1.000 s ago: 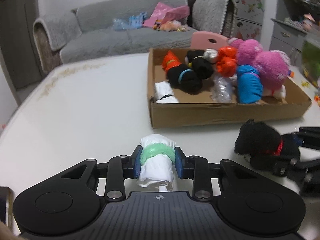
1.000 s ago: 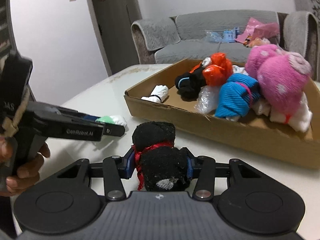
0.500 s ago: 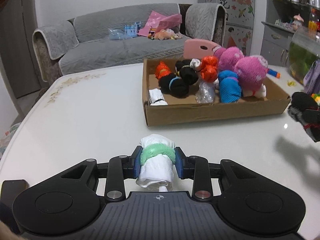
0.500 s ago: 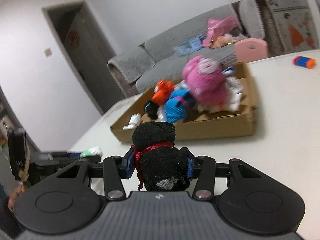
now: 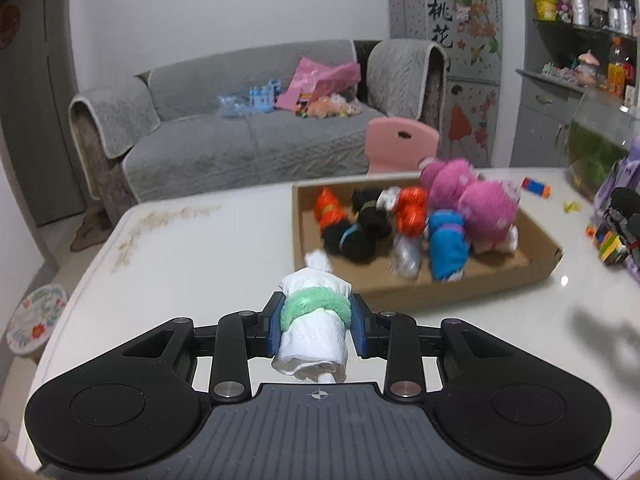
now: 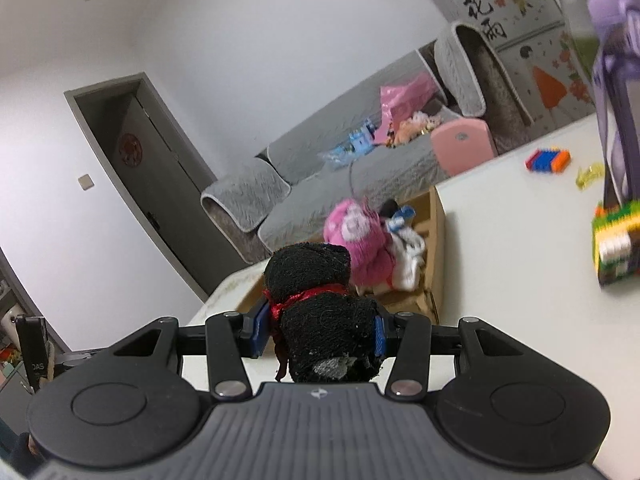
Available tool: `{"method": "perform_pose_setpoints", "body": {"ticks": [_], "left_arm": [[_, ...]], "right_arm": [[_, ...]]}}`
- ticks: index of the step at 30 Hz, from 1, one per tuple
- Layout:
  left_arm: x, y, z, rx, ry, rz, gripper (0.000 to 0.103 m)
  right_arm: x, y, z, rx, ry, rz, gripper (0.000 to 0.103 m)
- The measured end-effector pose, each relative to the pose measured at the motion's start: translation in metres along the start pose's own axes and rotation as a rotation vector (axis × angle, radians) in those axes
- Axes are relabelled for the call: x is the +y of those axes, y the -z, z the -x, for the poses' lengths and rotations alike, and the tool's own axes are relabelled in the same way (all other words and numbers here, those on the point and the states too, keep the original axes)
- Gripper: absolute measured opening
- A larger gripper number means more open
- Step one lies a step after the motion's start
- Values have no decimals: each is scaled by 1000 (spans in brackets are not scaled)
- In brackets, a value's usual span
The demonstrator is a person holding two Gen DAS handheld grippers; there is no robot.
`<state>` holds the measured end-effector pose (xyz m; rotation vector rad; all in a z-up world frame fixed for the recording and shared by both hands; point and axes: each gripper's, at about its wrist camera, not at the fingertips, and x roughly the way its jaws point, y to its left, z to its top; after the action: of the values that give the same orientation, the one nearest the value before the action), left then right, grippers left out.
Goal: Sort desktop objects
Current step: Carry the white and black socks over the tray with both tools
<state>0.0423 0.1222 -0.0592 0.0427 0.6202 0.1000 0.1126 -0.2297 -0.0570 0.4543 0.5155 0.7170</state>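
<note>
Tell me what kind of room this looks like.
Most likely a home living room: a grey sofa stands behind the white table, with a decorated fridge and a cluttered shelf nearby.

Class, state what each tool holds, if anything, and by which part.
Left tool: a white rolled cloth bundle, gripped at its green fuzzy band. Right tool: a black rolled sock bundle, gripped just below its red tie.

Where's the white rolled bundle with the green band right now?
In the left wrist view, the white rolled bundle with the green band is clamped in the left hand-held gripper, bottom centre, just in front of the cardboard box on the white table.
</note>
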Motion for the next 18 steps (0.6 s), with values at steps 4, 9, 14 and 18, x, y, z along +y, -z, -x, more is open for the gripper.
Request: {"method": "perform_pose_setpoints", "body": {"ticks": [4, 9, 14, 18], "left_arm": [[-7, -23, 2, -27, 11, -22, 40], [-16, -43, 0, -46, 32, -41, 40], [-26, -57, -15, -37, 46, -46, 40], [-32, -63, -32, -25, 47, -54, 40]], "right_arm": [[7, -20, -3, -21, -2, 44, 44], [13, -40, -9, -36, -10, 89, 44], [14, -54, -24, -35, -17, 118, 44], [15, -56, -31, -22, -20, 136, 44]]}}
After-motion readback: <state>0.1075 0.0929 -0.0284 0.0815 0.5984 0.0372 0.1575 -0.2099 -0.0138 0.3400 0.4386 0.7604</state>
